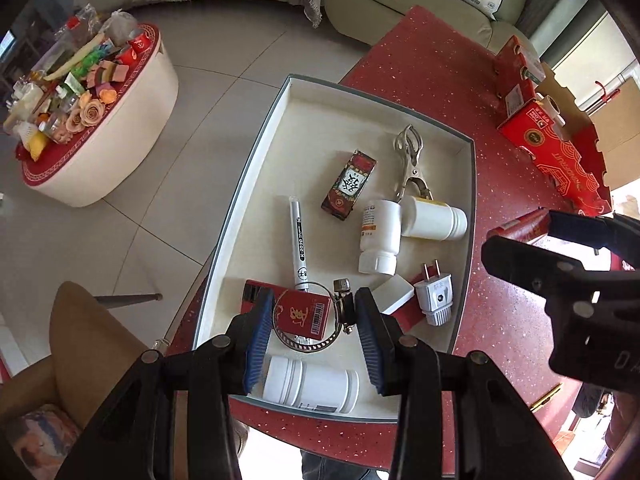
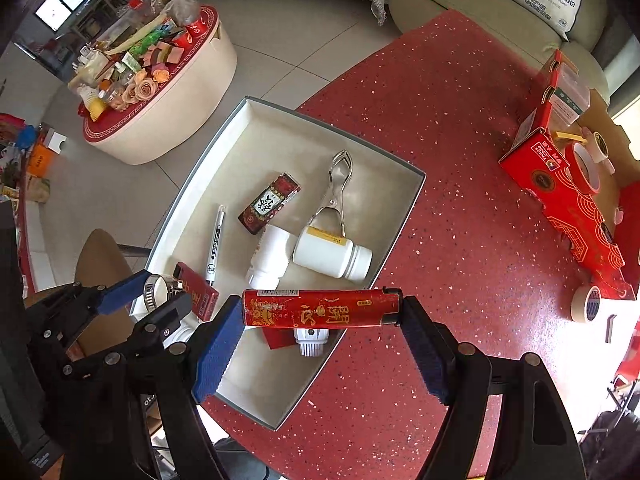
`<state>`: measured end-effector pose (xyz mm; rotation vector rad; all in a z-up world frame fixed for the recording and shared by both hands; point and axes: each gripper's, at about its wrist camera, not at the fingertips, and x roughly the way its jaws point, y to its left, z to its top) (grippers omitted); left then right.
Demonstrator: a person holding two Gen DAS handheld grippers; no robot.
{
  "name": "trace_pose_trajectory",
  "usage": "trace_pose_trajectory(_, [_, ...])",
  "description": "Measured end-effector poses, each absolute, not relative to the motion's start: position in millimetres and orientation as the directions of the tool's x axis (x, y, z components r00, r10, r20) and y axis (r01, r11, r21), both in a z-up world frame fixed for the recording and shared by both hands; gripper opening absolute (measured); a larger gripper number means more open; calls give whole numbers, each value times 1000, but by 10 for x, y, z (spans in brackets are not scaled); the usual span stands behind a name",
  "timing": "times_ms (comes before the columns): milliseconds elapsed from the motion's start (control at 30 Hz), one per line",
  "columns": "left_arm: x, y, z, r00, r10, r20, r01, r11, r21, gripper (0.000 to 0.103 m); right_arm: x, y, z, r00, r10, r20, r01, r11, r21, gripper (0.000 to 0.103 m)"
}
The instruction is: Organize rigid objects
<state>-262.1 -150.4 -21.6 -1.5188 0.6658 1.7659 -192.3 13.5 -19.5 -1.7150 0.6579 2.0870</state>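
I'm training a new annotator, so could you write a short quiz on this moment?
1. True or false: the right tool grips the red lighter by its two ends.
2. What sits between the left tool pads? A. a pen B. a metal hose clamp C. a plug
3. How many white bottles lie in the tray?

Key: 1 true; 2 B; 3 three.
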Motion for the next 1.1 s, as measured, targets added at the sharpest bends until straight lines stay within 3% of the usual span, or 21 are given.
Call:
trace_pose_trajectory(467, [-2716,-1326,-615,-56,126,-990,-789,-614,-33,46,-2378,478,-659,-147,-47,-988,-567,-815,123,79])
trace_pose_trajectory(500, [-2718,-1321,-643,-56,121,-991,-789,-614,-30,49,-2398,481,-684,-146,-57,-988,-562,-817,131,79])
trace_pose_trajectory(567, [-2717,-1308,-681,-62,103,-993,-789,-615,-14,81,-2422,482,-718,-149,-82,-985,-553,-819,152,79])
trace_pose_trajectory(667, [-2693,-1292,-717,-50,93,-994,-792,-610,-17,92,-2400,492,-711,-151,-111,-982,-550,-816,177,80])
trace_pose_trajectory(733, [-2664,-1294,-712,-61,93,-994,-796,-606,-8,97,-2350,502,-676,-160,-125,-979,-559,-806,194,103])
trace_pose_trajectory(767, [-2642,-1299,-687,-72,101,-992,-799,-602,-3,103,-2318,513,-639,-173,-128,-977,-561,-802,205,103])
trace_pose_trajectory(1100, [-2591,-1464,-54,-55,331,-942,-803,-575,-155,103,-1532,486,113,-339,-34,-940,-622,-742,251,103])
